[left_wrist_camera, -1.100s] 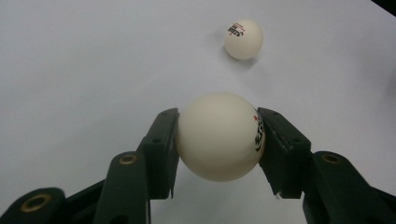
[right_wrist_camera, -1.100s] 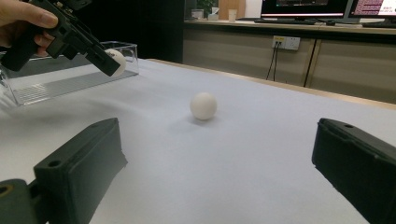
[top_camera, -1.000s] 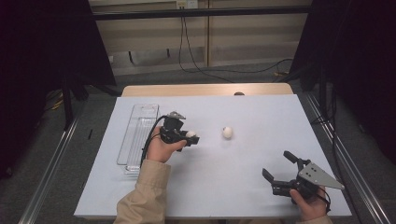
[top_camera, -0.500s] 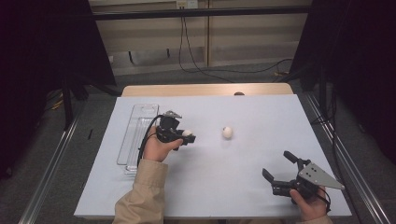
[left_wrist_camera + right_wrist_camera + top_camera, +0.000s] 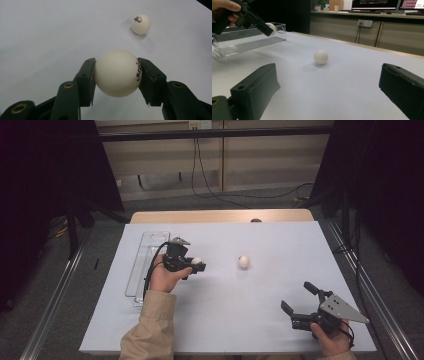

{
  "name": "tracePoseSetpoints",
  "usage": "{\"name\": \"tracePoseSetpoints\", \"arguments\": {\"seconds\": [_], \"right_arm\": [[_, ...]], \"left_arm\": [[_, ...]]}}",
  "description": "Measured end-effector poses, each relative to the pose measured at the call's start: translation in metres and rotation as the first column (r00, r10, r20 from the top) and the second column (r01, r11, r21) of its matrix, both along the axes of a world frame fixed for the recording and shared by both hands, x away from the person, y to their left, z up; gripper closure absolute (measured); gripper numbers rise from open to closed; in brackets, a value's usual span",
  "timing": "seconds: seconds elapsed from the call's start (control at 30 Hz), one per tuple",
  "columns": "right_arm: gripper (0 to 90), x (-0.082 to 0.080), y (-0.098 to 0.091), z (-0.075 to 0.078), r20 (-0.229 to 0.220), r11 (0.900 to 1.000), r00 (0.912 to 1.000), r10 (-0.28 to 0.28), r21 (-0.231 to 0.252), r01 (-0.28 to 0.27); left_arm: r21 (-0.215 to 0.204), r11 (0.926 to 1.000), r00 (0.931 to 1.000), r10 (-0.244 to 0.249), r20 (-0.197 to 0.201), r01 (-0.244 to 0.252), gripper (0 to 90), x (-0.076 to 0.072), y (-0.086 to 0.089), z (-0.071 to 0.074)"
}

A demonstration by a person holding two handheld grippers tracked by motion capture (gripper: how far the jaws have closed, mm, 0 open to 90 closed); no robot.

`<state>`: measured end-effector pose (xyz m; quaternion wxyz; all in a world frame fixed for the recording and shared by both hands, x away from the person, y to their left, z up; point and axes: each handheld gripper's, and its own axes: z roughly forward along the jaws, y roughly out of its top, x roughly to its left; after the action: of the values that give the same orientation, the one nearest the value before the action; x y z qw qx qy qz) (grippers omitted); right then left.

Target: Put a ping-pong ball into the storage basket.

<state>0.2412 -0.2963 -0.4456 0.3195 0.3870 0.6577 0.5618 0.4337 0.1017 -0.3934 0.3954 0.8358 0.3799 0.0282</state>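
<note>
Work in hand: the left gripper (image 5: pixel 196 265) carries a white ball (image 5: pixel 197 261) above the table (image 5: pixel 225 330), just beside the clear tray (image 5: pixel 145 240) that lies along the table's left edge.
Left gripper state: both pads are pressed on the held ball (image 5: pixel 117 73), one on each side at its widest part; the ball is lifted clear of the surface.
Right gripper state: the right gripper (image 5: pixel 296 304) rests near the table's front right corner with its jaws spread and nothing between them.
Second ball: a loose ball (image 5: pixel 243 261) lies near the middle of the table, well apart from both grippers.
Likely step: placing the held ball into the tray, judged from how close the two are.
Procedure: bring the ball over the tray's open top, lower it inside the walls, then release. Keep the squeeze even until then; a smooth round ball may pop out of a tilted grip. Release low so that it does not bounce out.
Left gripper view: shows the pad contact and the printed mark on the held ball and on the loose ball (image 5: pixel 141 23).
Right gripper view: shows, from the side, the tray (image 5: pixel 249 42) with its upright clear walls, the held ball (image 5: pixel 271 28) level with the tray's rim, and the loose ball (image 5: pixel 321 57).
High view: gives the layout across the table.
</note>
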Motion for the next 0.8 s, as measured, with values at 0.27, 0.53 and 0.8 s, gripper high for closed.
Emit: {"name": "tracePoseSetpoints", "arguments": {"seconds": [0.27, 0.53, 0.8], "right_arm": [[1.6, 0.000, 0.000, 0.000, 0.000, 1.0000, 1.0000, 0.002, -0.002, -0.002], [1.6, 0.000, 0.000, 0.000, -0.002, 1.0000, 1.0000, 0.001, 0.001, -0.001], [1.6, 0.000, 0.000, 0.000, -0.005, 1.0000, 1.0000, 0.002, 0.001, -0.002]], "left_arm": [[0.005, 0.9999, 0.9999, 0.011, 0.003, -0.011, 51.0, 0.001, 0.005, 0.001], [-0.004, 0.9997, 0.9996, 0.026, 0.008, -0.026, 51.1, 0.002, 0.010, 0.003], [0.002, 0.9993, 0.9993, 0.036, 0.013, -0.036, 51.0, 0.002, 0.014, 0.004]]}}
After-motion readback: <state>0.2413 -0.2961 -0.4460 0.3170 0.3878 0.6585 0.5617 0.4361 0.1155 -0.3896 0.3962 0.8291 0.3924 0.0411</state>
